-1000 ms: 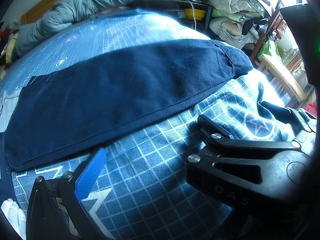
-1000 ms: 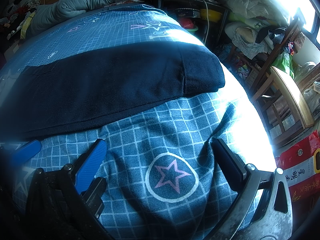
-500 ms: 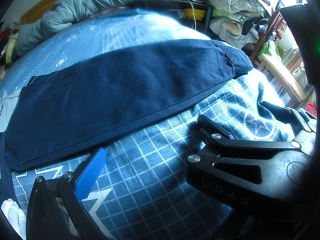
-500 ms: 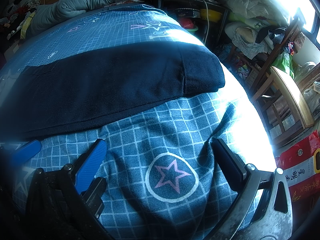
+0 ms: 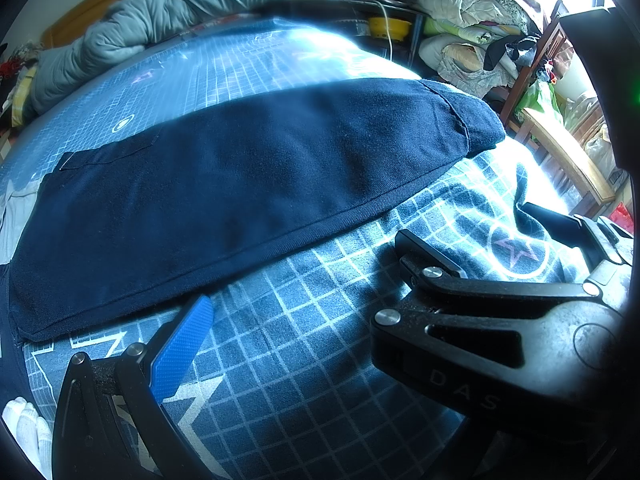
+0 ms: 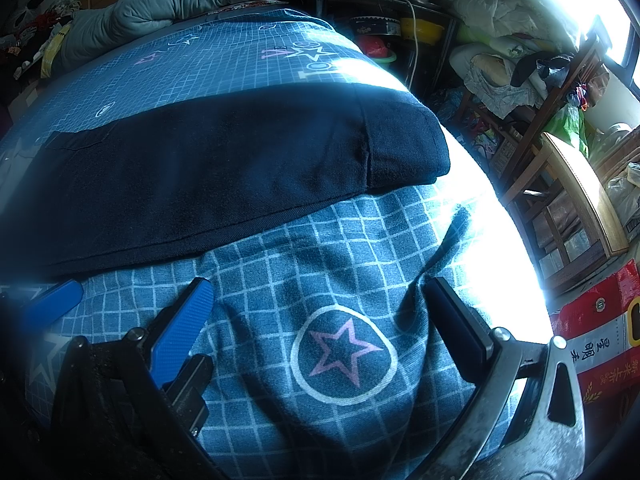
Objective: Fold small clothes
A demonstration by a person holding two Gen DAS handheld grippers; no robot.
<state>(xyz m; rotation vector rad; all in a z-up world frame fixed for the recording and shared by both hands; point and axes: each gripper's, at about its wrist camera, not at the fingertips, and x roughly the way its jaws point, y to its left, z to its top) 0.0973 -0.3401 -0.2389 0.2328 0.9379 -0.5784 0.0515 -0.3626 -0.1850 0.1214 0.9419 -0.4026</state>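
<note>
A dark navy garment [image 5: 248,196], folded into one long strip, lies flat across the blue grid-patterned bedsheet [image 5: 320,360]. Its thicker hemmed end [image 6: 400,144] points toward the bed's right edge. My left gripper [image 5: 304,280] rests open on the sheet just short of the strip's near edge, with nothing between its fingers. My right gripper [image 6: 320,300] is open too, straddling a circled star print on the sheet, a little in front of the garment [image 6: 208,176] and apart from it. The left gripper's blue pad [image 6: 52,304] shows at the right wrist view's left edge.
A rolled grey duvet [image 5: 152,28] lies at the bed's far end. Past the right edge stand a wooden chair [image 6: 580,200], heaps of bedding and clothes [image 5: 464,4], a dark shelf [image 6: 380,12] and a red printed sack [image 6: 592,344]. White-gloved fingers [image 5: 24,420] show bottom left.
</note>
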